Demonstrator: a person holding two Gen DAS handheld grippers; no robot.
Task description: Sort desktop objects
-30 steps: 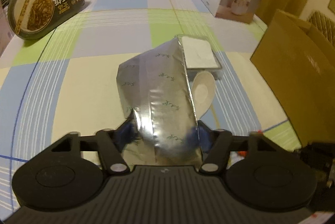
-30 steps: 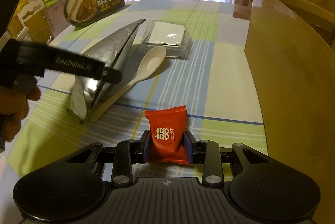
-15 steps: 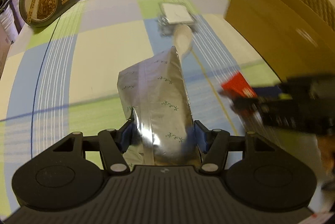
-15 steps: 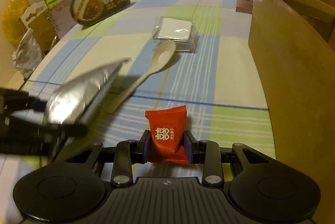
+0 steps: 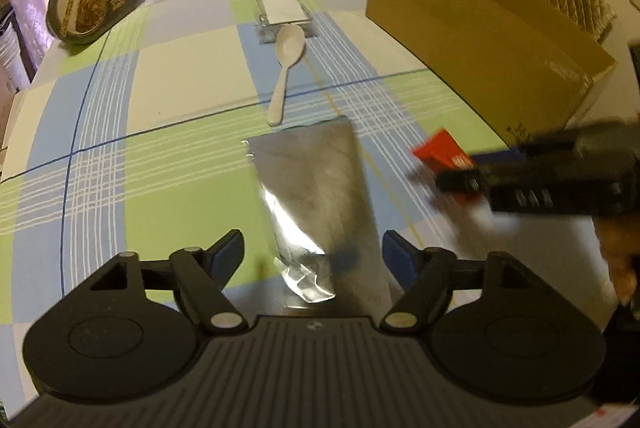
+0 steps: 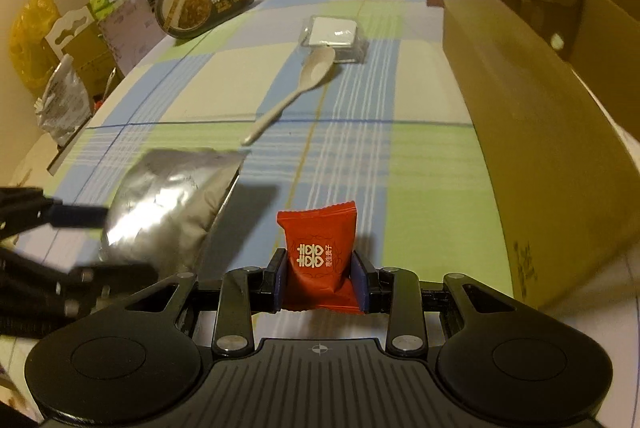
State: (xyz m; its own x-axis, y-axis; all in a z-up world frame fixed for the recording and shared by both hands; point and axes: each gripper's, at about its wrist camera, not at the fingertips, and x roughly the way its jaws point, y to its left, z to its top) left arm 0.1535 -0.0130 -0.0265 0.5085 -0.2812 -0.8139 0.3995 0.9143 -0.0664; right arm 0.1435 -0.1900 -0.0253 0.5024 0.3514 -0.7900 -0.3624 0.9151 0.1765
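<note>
A: While the left gripper [image 5: 312, 252] stands with fingers spread wide, where does the foil pouch [image 5: 316, 196] lie?

B: Flat on the checked tablecloth [image 5: 184, 84], between the spread fingers, neither pad touching it. Long axis runs straight ahead, toward the spoon [image 5: 285, 68].

A: Right gripper [image 6: 320, 278]?

B: Pinching the red candy packet [image 6: 319, 256] upright between its pads, held above the cloth. Cardboard box [image 6: 532, 132] lies to its right, open top facing up; right hand is the nearer one.

A: Pose?

B: Both level, pointing forward. Judgement: next move likely carries the packet rightward over the box wall.
</note>
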